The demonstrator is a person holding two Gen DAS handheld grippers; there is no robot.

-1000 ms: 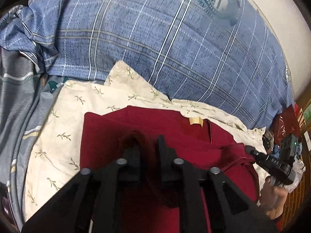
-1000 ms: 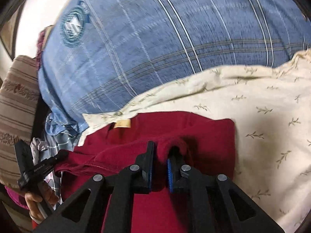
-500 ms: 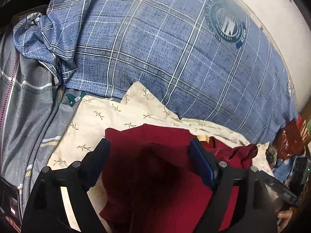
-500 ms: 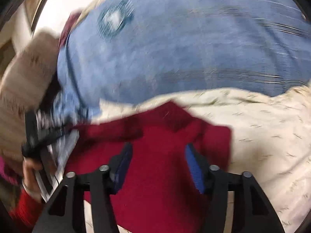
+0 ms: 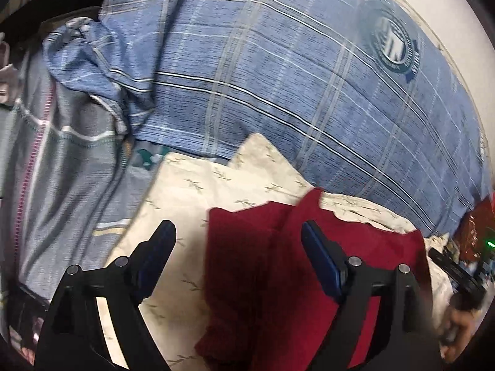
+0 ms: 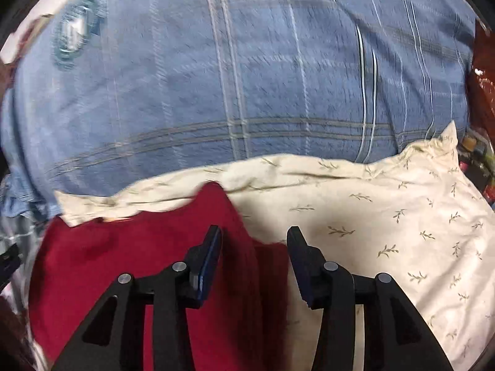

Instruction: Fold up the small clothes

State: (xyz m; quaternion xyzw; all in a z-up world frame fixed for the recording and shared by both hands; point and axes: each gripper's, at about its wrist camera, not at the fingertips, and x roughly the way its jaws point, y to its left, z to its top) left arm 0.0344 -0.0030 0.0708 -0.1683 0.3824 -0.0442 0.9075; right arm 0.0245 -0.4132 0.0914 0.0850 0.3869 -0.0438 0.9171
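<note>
Red garment (image 5: pixel 312 266) lies half folded on the cream leaf-print cloth (image 6: pixel 386 216), at 6 o'clock of the blue plaid pillow (image 5: pixel 294 86); left tool (image 5: pixel 238 241) and right tool (image 6: pixel 253 241) both stand wide, holding nothing; I judge one fold is laid; next, grip an edge again.

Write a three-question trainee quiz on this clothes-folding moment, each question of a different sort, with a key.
1. True or false: the left gripper is clamped shut on the red garment.
2. Multiple choice: what does the red garment lie on? A. a bare wooden table B. a cream cloth with a leaf print C. a metal tray
3. Fill in: behind the cream cloth lies a large ____ plaid cover with a round emblem.

Key: 1. False, both the left gripper and the right gripper stand open over the garment. 2. B. 3. Blue.
</note>
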